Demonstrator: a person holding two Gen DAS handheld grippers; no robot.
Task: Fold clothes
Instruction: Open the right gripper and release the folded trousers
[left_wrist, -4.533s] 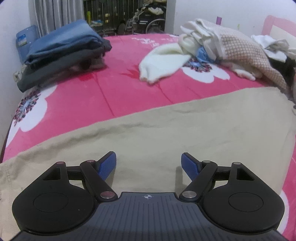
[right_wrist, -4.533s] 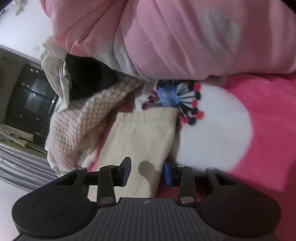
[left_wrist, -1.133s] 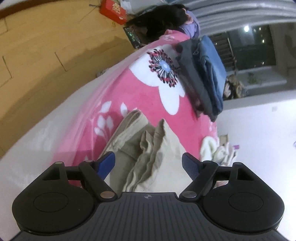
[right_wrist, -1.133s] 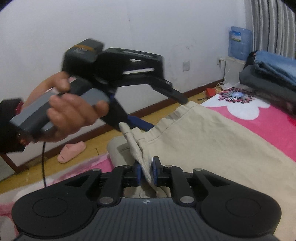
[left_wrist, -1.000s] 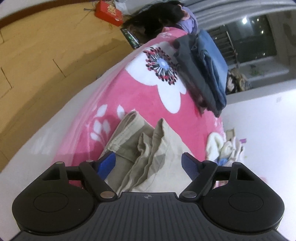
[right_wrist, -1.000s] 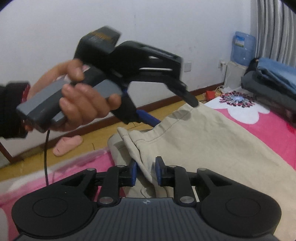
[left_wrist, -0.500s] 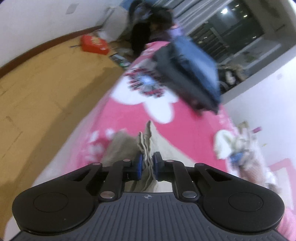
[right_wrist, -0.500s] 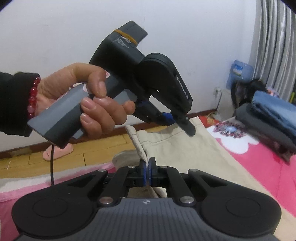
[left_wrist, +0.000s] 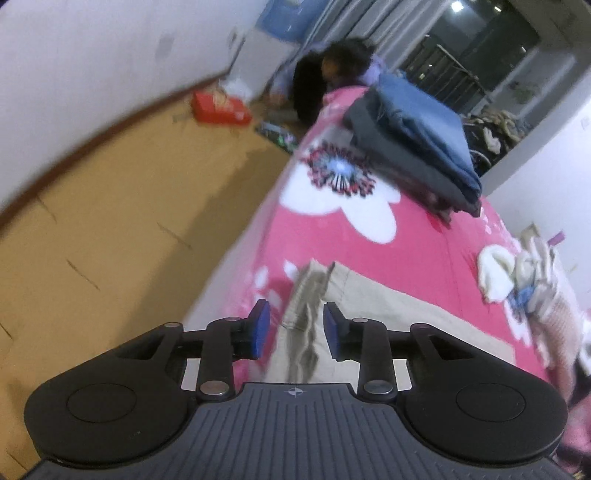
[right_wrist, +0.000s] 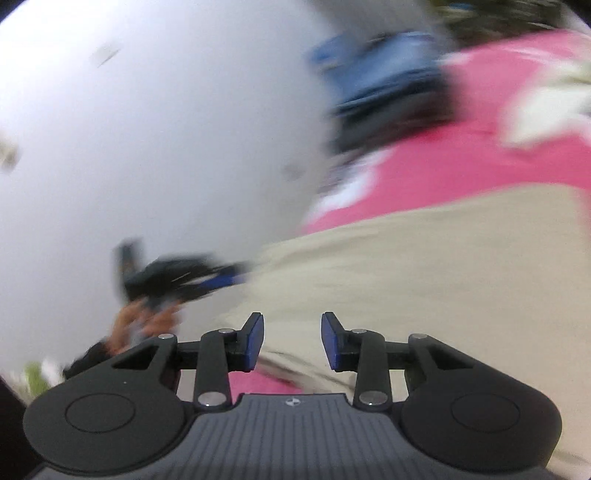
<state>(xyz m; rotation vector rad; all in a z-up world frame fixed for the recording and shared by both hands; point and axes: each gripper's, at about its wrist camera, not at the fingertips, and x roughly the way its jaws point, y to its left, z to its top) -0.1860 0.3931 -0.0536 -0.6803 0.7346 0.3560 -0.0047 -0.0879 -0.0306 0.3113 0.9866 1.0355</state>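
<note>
2 grippers have just let go: your left gripper (left_wrist: 294, 328) and right gripper (right_wrist: 291, 340) both opened, pads clear of the beige trousers (left_wrist: 373, 314) lying ahead and beneath them on the pink bedspread (left_wrist: 424, 243), so that fold looks placed.

The left hand-held gripper (left_wrist: 295, 330) points steeply downward, its blue pads (left_wrist: 258, 329) apart, the jaws having just been opening; the right hand-held gripper (right_wrist: 291, 339) likewise stands parted, its jaws just opened, nothing pressed between them; the person's left hand (right_wrist: 146, 321) shows blurred in the right wrist view.
</note>
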